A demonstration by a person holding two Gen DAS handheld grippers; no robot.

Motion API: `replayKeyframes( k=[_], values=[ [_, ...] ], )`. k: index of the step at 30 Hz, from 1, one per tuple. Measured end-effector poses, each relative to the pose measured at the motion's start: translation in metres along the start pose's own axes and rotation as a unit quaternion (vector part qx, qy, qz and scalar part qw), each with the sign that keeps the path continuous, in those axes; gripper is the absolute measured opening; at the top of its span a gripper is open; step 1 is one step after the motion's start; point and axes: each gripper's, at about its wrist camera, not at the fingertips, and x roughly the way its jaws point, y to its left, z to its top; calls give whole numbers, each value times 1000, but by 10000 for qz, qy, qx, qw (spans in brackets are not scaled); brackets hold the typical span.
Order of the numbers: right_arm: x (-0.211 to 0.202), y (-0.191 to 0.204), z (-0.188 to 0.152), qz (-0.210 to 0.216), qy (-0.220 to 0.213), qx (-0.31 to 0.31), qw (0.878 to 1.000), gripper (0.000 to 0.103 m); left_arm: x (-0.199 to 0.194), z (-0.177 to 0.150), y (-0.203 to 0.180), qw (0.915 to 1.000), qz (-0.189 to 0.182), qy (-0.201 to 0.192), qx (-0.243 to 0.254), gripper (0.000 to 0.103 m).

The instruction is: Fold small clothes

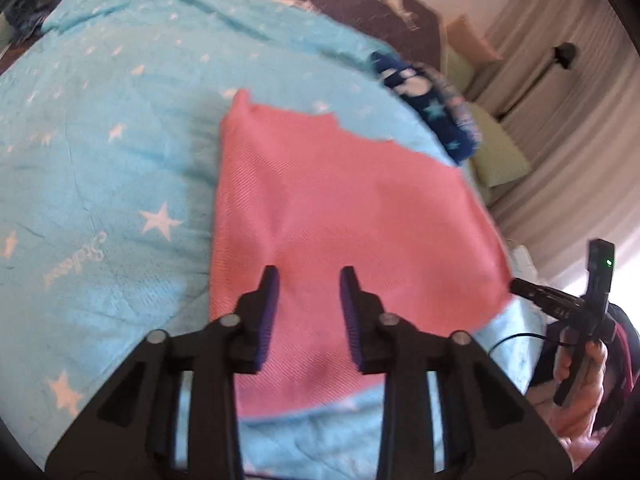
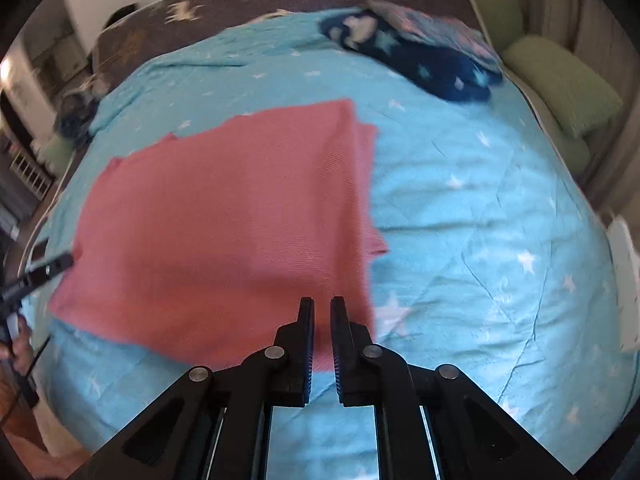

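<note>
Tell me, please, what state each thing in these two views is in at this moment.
Pink cloth: lying flat on the bed, one side folded over, held by neither claw.
Left claw: open, empty, over the cloth.
Right claw: jaws nearly closed with a narrow gap, gripping nothing.
Blue star blanket: spread out, wrinkled.
Dark blue garment: crumpled, unfolded, at the far side.

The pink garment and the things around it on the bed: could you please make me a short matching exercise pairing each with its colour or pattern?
Things:
1. garment
2. quilt
3. fleece bundle
4. cushion

Descriptions:
A. pale green
B. light blue with white stars
C. plain pink, lying flat
D. dark blue with pale stars, bunched at the far side

Pairs: 1-C, 2-B, 3-D, 4-A
</note>
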Motion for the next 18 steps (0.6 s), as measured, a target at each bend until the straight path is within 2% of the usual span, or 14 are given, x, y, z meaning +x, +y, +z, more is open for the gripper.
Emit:
replayKeyframes(
  k=[1, 2, 3, 4, 5, 6, 8, 10, 11, 14, 16, 18],
  values=[
    [-1, 5, -1, 137, 47, -98, 9998, 11, -4, -4, -2, 10000, -1, -17, 93, 43],
    [4, 6, -3, 44, 154, -164, 9997, 12, -6, -8, -3, 9998, 60, -17, 196, 50],
    [11, 4, -6, -227, 284, -182, 9992, 13, -5, -14, -2, 9994, 207, 12, 286, 55],
    [23, 2, -12, -690, 488, -170, 9963, 12, -3, -20, 3, 9985, 447, 98, 302, 55],
    [30, -3, -17, -750, 570, -60, 9955, 11, 2, -24, 12, 9970, 702, 230, 244, 55],
    [27, -7, -19, -645, 439, 126, 9969, 11, 8, -31, 22, 9945, 953, 418, 94, 54],
    [14, -4, -16, -578, 366, 244, 9974, 13, 2, -33, 28, 9964, 796, 281, -62, 54],
    [-1, 6, -12, -559, 175, 72, 9983, 13, -10, -34, 31, 9970, 735, 177, -141, 54],
    [-7, 17, -10, -414, 95, -107, 9990, 13, -16, -33, 32, 9973, 712, 100, -155, 54],
    [-13, 55, -2, 383, -40, -632, 9973, 17, -22, -34, 36, 9983, 510, 66, -284, 55],
    [-1, 74, 1, 788, 20, -775, 9939, 18, -18, -39, 40, 9986, 360, 144, -347, 55],
    [20, 85, 0, 1068, 245, -796, 9908, 18, -14, -51, 36, 9983, 440, 267, -284, 55]
  ],
)
